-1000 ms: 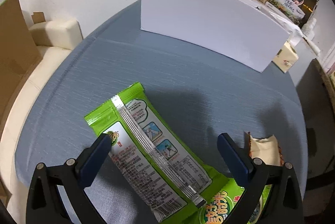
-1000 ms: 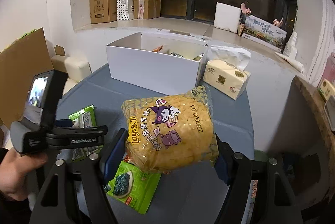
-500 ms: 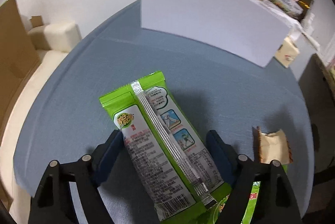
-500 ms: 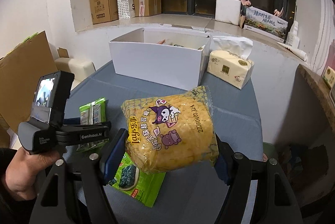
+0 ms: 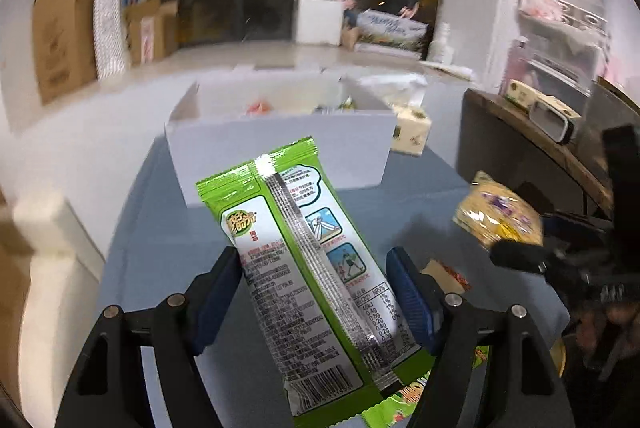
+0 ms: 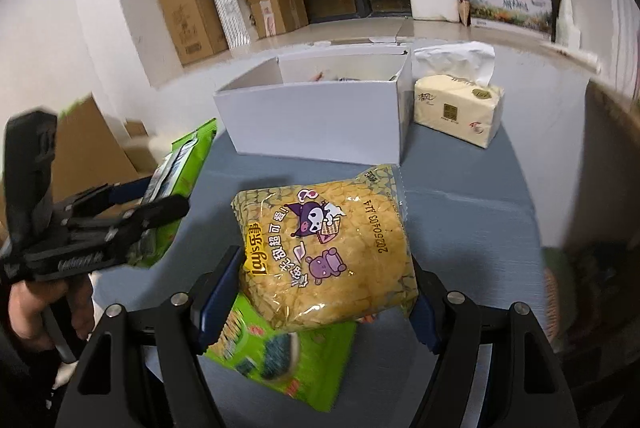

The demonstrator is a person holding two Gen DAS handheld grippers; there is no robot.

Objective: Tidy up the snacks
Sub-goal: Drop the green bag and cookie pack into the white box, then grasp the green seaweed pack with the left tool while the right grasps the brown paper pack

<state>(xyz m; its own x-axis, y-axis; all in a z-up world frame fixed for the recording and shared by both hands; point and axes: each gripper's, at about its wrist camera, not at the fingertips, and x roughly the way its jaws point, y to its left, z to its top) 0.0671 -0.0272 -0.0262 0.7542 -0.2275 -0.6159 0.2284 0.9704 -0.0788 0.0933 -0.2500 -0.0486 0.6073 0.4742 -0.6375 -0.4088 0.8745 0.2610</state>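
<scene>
My left gripper (image 5: 316, 288) is shut on a green snack packet (image 5: 304, 260), held back side up above the blue table (image 5: 172, 244); it also shows in the right wrist view (image 6: 184, 164). My right gripper (image 6: 324, 288) is shut on a yellow Lay's chip bag (image 6: 328, 248), seen at the right in the left wrist view (image 5: 500, 216). A white open box (image 6: 316, 120) with some snacks inside stands at the table's far side, ahead of both grippers (image 5: 280, 144).
A green seaweed snack packet (image 6: 296, 360) lies on the table under the chip bag. A tissue pack (image 6: 456, 112) sits right of the box. A small orange-edged packet (image 5: 444, 276) lies on the table. Cardboard boxes stand on the far ledge.
My left gripper closed on the green packet, lifted it off the table and tilted up toward the box. My right gripper kept the chip bag and moved slightly forward.
</scene>
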